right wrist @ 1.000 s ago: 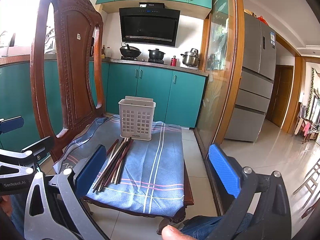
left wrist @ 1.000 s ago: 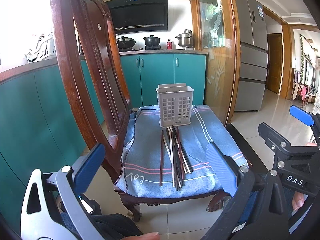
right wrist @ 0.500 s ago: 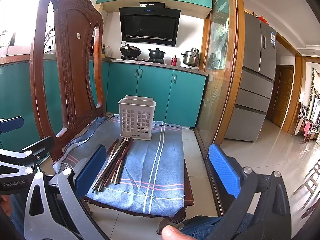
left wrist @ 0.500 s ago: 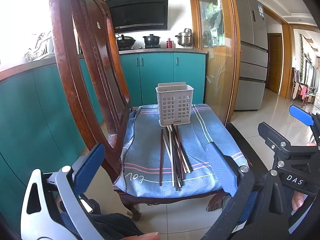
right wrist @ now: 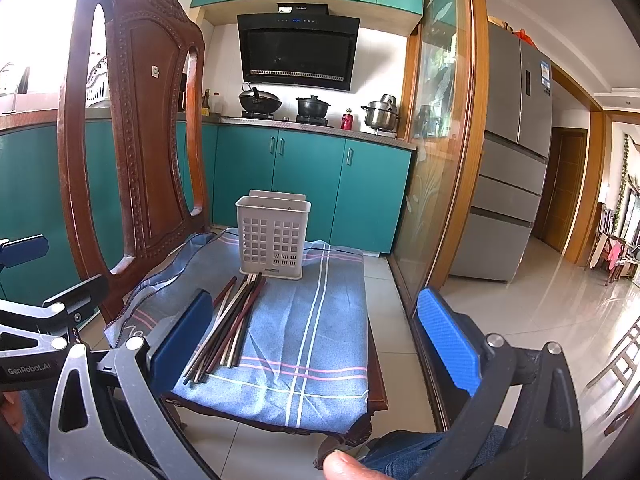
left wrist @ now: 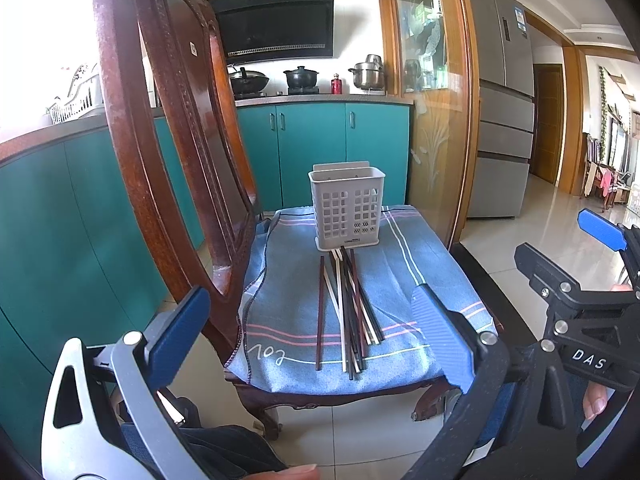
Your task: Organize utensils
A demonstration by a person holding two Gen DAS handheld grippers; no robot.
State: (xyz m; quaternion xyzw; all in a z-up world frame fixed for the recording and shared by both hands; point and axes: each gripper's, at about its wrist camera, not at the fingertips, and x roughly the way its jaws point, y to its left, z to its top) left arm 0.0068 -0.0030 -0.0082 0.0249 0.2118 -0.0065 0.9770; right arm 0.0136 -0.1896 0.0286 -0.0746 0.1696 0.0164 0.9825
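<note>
The fingers of the left gripper (left wrist: 312,332) are spread wide apart with nothing between them, and their blue ribbed pads (left wrist: 178,338) are seen only in part, the grey and black frames behind being cut off by the lower edge of the view. The fingers of the right gripper (right wrist: 316,344) are likewise held wide and hold nothing; its right pad (right wrist: 448,340) is shown with a woven, textured face, while the left one is seen edge-on. Ahead of both pairs of fingers, a loose bundle of chopsticks (left wrist: 348,312) is laid on a blue striped cloth (left wrist: 400,268) draped over the seat of a carved wooden chair (left wrist: 168,152). The sticks are thin and straight, dark brown, black and pale, and they are crossed over one another so that an exact count cannot be made. From the right wrist view, the near ends of the bundle (right wrist: 230,328) are partly hidden behind the left pad. Beyond the far ends of the sticks, a white plastic holder (left wrist: 346,210) with square perforated walls is stood upright on the cloth; whether the sticks touch its base cannot be told, and its inside is not visible. The cloth is creased and hangs over the seat's front edge, hiding most of it.
</note>
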